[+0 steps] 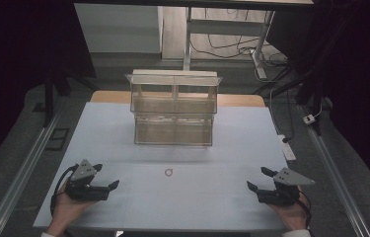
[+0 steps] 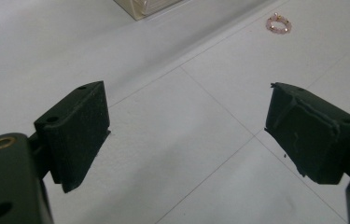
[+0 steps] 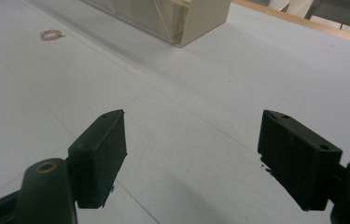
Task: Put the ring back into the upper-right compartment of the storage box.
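Observation:
A small pink beaded bracelet (image 1: 168,172) lies flat on the white table, midway between the two hands; it sits at the top right of the left gripper view (image 2: 279,24) and top left of the right gripper view (image 3: 52,34). My left gripper (image 1: 105,177) rests near the front left, open, nothing between its jaws (image 2: 186,130). My right gripper (image 1: 260,178) rests near the front right, also open and empty (image 3: 191,149). A clear two-tier organiser (image 1: 174,108) stands behind the bracelet.
The white table mat (image 1: 113,143) ends at a wooden table edge (image 1: 108,96) behind the organiser. Metal rails (image 1: 24,163) run along both sides. Cables and a plug (image 1: 310,118) lie on the floor at the right.

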The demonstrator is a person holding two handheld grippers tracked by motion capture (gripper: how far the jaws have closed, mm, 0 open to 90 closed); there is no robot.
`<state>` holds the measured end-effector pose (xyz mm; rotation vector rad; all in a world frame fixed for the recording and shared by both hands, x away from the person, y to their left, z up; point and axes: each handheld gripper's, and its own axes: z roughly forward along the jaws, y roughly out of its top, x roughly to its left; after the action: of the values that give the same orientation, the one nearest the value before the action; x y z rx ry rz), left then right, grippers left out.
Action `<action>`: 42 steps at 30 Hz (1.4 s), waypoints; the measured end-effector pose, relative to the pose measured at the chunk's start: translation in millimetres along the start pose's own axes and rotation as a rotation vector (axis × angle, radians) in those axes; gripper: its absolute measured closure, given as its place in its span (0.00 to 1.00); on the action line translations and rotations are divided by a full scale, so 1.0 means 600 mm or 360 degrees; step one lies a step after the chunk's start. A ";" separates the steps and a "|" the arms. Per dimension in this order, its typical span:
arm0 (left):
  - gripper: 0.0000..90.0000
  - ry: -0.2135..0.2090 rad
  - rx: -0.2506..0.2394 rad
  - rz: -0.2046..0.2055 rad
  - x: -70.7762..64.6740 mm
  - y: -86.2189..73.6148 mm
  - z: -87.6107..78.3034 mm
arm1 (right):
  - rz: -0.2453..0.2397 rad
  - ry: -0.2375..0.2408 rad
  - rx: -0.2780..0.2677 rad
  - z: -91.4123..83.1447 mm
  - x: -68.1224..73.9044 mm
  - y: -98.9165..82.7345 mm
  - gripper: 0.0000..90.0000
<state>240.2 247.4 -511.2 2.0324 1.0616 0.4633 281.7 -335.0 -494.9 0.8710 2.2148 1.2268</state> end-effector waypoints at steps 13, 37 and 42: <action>0.16 -0.0006 0.0001 -0.0007 0.002 0.000 -0.001 | -0.0010 0.0019 0.0038 0.004 0.001 -0.006 0.31; 0.17 -0.0023 0.0022 0.0034 -0.010 0.017 0.000 | -0.0038 0.0028 0.0023 0.008 0.009 0.002 0.33; 0.18 -0.0044 0.0027 0.0051 -0.017 0.026 0.007 | -0.0044 0.0038 0.0032 0.013 0.011 0.002 0.33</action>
<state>245.1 231.5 -501.1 2.0678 1.0213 0.4426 282.6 -325.1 -498.2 0.8351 2.2539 1.2106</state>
